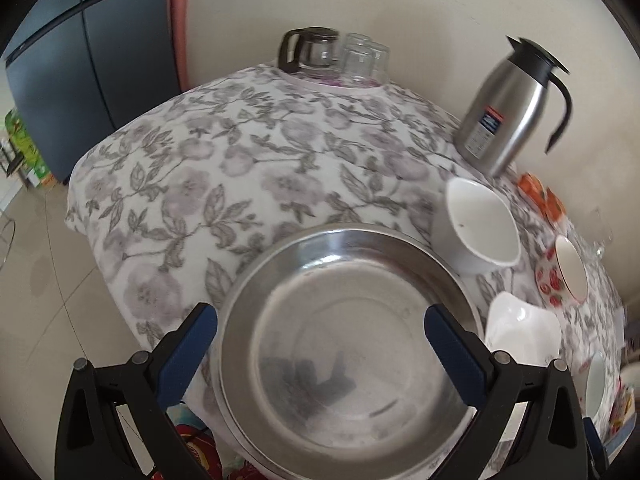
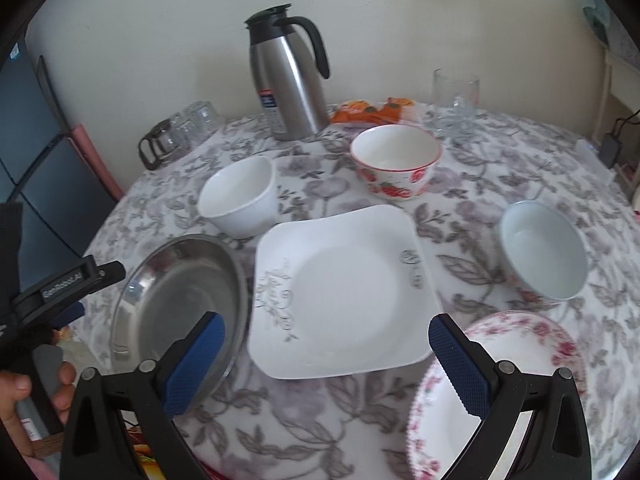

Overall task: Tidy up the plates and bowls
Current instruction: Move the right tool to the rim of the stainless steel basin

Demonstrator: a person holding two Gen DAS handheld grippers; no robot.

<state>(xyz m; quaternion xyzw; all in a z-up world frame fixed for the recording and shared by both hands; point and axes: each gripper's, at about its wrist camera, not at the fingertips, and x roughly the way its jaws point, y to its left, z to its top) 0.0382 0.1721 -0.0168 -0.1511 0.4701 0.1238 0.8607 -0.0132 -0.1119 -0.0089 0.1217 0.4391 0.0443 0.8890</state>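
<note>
The left gripper hangs over the steel plate, jaws spread wide: its left finger stands outside the rim, its right finger over the plate's inner right side, neither clearly touching. To its right sit a white bowl, the strawberry bowl and a corner of the square plate; ahead and right stands the flask.

The right gripper is likewise released and empty. Its left finger is above the steel plate's near edge, the square plate lies just ahead between the fingers, and the pink floral plate is under the right finger. Farther ahead are the white bowl and strawberry bowl, with a pale blue bowl ahead on the right. A hand holds the left gripper's handle at far left.
</note>
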